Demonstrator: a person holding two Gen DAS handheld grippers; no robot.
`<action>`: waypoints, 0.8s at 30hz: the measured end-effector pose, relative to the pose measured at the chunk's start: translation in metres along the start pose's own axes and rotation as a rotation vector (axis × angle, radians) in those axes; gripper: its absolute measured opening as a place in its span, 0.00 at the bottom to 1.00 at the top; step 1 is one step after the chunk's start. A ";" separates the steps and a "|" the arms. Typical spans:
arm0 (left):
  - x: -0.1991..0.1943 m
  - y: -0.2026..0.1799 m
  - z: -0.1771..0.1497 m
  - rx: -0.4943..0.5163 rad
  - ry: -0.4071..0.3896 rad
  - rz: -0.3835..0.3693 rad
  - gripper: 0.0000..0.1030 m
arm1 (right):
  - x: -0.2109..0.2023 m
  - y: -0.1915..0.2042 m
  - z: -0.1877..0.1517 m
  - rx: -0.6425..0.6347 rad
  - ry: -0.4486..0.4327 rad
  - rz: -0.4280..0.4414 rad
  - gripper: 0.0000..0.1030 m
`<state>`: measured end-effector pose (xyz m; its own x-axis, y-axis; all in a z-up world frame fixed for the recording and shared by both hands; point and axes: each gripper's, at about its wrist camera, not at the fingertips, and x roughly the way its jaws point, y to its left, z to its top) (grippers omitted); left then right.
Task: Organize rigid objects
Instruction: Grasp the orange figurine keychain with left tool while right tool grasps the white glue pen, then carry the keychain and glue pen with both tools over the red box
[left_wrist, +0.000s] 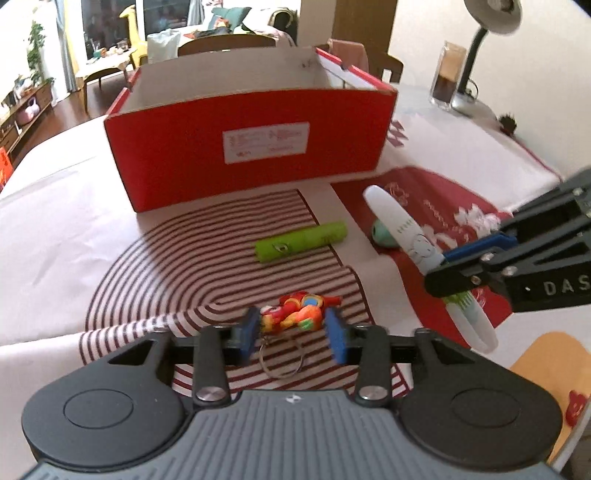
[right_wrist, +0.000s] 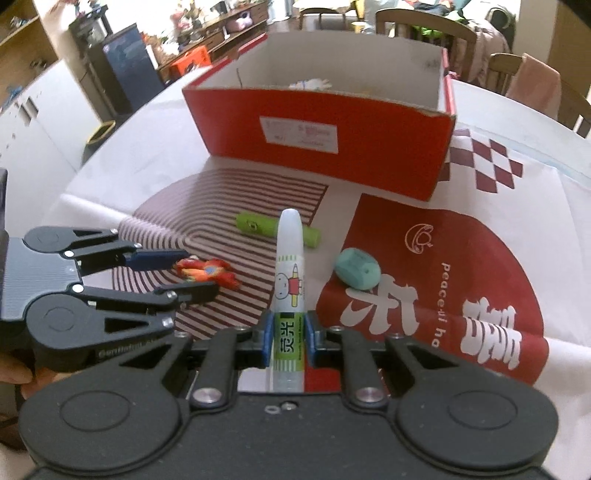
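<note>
So the right tongs (right_wrist: 289, 341) are clamped on the white glue bottle (right_wrist: 290, 266), pads squeezing its lower labelled part, with the capped tip poking forward toward the red box (right_wrist: 321, 136). The left tongs (left_wrist: 291, 332) sit around the colourful keychain figure (left_wrist: 297, 312) in front of the box, pads either side of it. I honestly can't tell if they're pinching it yet or just bracketing it; the metal ring (left_wrist: 282, 360) hangs back between the fingers.

What I'd worry about: the glue bottle is long and held near one end, so it could pivot in the pads if it swings fast, or its tip could clip the box's near wall if it comes in too low. The keychain is lumpy and small, so a squeeze on a rounded bit could pop it out, and the ring could snag on the striped cloth (left_wrist: 221, 251).

Room-wise: the box is open on top with a tall front wall, so both things need to go up and over. The green tube (left_wrist: 301, 242) lies between the keychain and the box, and the teal eraser (right_wrist: 357, 273) sits just to the right of the tube. Both tongs are close together in front of the box, so heading in at once looks tight. The desk (left_wrist: 55, 206) left of the box is free.
</note>
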<state>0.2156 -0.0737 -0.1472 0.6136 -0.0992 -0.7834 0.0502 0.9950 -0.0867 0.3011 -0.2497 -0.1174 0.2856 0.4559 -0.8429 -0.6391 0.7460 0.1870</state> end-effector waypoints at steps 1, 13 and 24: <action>-0.003 0.002 0.001 -0.011 -0.006 0.000 0.34 | -0.003 0.000 0.001 0.013 -0.003 -0.001 0.16; -0.033 0.019 0.020 -0.079 -0.082 -0.019 0.34 | -0.032 0.006 0.018 0.069 -0.060 -0.001 0.16; -0.061 0.028 0.073 -0.088 -0.195 -0.023 0.34 | -0.053 0.005 0.065 0.061 -0.091 -0.043 0.16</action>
<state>0.2371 -0.0384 -0.0572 0.7543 -0.1090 -0.6474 0.0022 0.9865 -0.1635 0.3292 -0.2385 -0.0392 0.3766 0.4632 -0.8023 -0.5813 0.7925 0.1846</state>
